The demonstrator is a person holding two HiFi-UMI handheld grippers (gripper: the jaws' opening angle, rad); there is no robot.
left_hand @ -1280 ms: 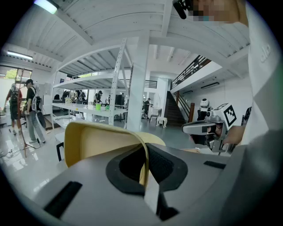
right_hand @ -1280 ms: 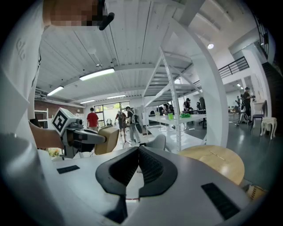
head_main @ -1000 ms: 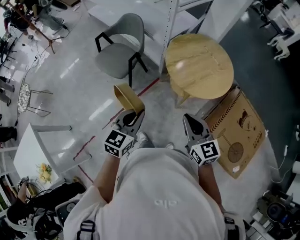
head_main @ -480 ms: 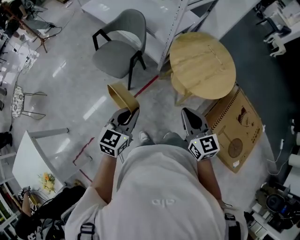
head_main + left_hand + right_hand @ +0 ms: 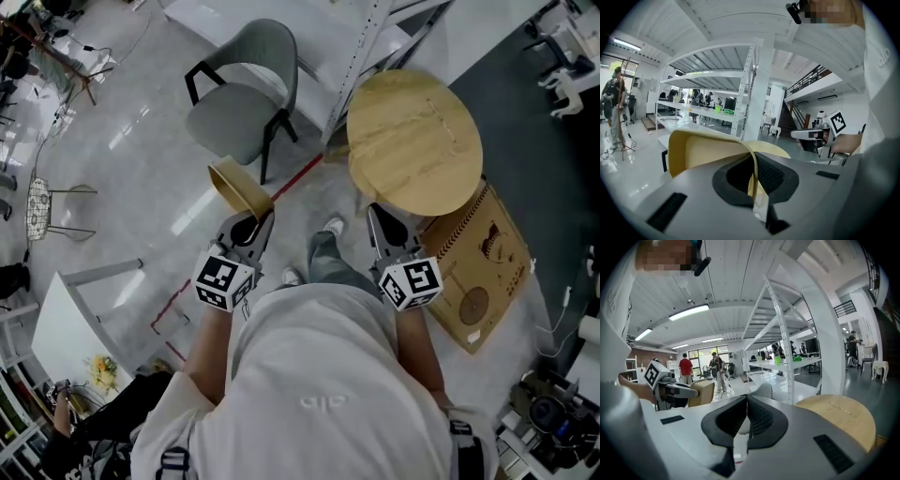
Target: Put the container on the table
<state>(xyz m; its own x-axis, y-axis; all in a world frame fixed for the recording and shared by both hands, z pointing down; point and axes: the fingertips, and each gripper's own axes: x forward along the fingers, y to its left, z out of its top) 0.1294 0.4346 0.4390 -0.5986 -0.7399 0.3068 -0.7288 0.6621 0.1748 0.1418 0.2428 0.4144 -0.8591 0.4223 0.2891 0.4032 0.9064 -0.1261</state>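
A glossy pale floor runs under me, with a white shelving rack [image 5: 361,47] ahead and a dark floor area to the right. The container [image 5: 239,187] is a tan open tub, and it is off the floor in my left gripper [image 5: 255,221], out past its tips. In the head view its long axis runs from upper left to lower right, and its open mouth faces roughly up, so I look into the hollow. In the left gripper view one side wall of the container [image 5: 703,150] stands edge-on between the jaws, which are clamped on it. The rest of the tub spreads away to the left.

My right gripper [image 5: 380,216] holds nothing, and in its own view the jaws meet with no gap. Both forearms reach forward side by side, the tongs tipped a little below level. My leg and one shoe [image 5: 335,226] show between them.

The round wooden table [image 5: 412,141] is ahead and to the right, with its near edge just past the right tips. A grey chair [image 5: 244,103] stands beyond the container. A printed cardboard sheet [image 5: 478,272] lies beside the table, and a red tape line [image 5: 300,173] crosses the floor between the chair and the table.
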